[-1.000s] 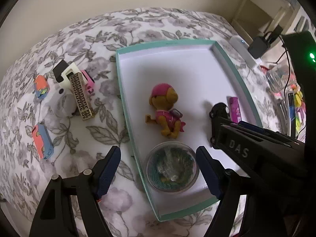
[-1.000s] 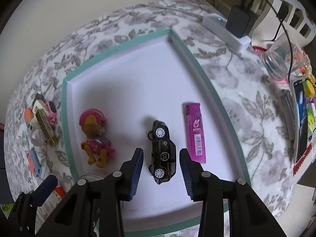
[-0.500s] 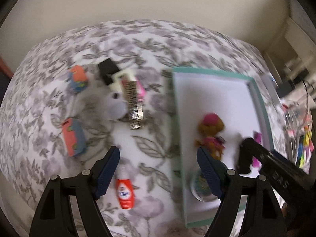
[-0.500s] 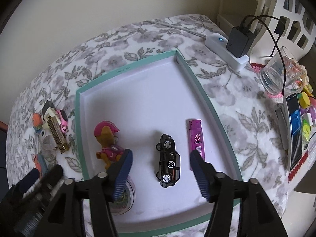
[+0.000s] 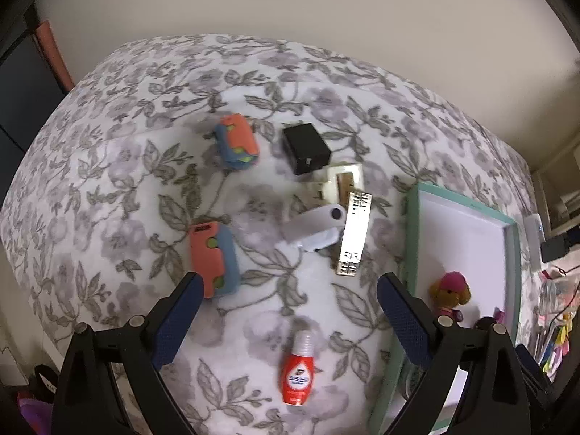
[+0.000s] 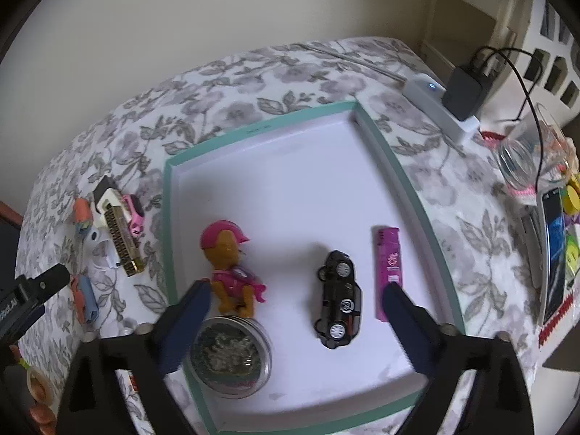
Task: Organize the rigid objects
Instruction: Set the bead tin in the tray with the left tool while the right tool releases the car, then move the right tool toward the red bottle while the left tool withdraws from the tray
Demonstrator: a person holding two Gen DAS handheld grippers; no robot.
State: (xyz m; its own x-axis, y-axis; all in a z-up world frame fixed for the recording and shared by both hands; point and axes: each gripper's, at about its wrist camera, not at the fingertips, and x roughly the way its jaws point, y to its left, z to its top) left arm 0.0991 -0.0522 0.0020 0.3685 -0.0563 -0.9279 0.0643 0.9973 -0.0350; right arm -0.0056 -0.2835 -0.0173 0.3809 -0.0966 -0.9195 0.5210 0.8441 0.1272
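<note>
A teal-rimmed white tray point(image 6: 377, 137) holds a pink-hatted toy dog point(image 6: 232, 264), a black toy car point(image 6: 340, 301), a pink lighter point(image 6: 388, 268) and a round clear container point(image 6: 232, 357). My right gripper point(image 6: 293, 330) is open and empty above the tray's near part. My left gripper point(image 5: 286, 319) is open and empty over the floral cloth, above a small red bottle point(image 5: 299, 371). Ahead of it lie two orange-and-blue toys point(image 5: 215, 259) point(image 5: 235, 141), a black cube point(image 5: 306, 148), a gold patterned bar point(image 5: 353, 233) and white items point(image 5: 315, 228). The tray's edge point(image 5: 411, 239) shows at right.
A white power strip with a black charger point(image 6: 460, 98), a glass point(image 6: 525, 152), a phone point(image 6: 552, 253) and colourful stationery sit right of the tray. A wall stands behind the table. The table edge drops off at left.
My left gripper has swung left from the tray to the loose objects on the cloth. My right gripper has opened, let go of the black car and pulled back.
</note>
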